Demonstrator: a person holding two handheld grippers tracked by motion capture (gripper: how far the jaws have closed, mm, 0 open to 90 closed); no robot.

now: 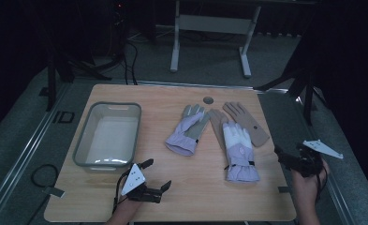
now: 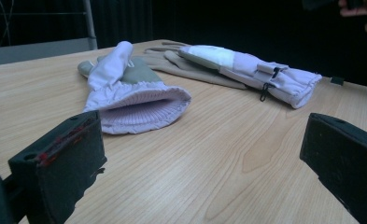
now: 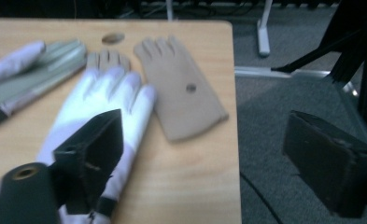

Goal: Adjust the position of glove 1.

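High view, beige glove [image 1: 217,126] half hidden under white-lilac glove [image 1: 238,147]

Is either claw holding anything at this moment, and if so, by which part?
Nothing is held. The left claw is open above bare table, short of the lavender glove. The right claw is open at the table's right edge, beside the white-and-lavender glove.

The left tool [image 1: 154,176] is black, with two blocky jaws, a white three-cornered plate with small dark dots on top and a thin black cable looping beside the hand. In the left gripper view one jaw carries red marks along its edge. The right tool [image 1: 284,155] is black too, with a pale three-cornered plate and a black cable.
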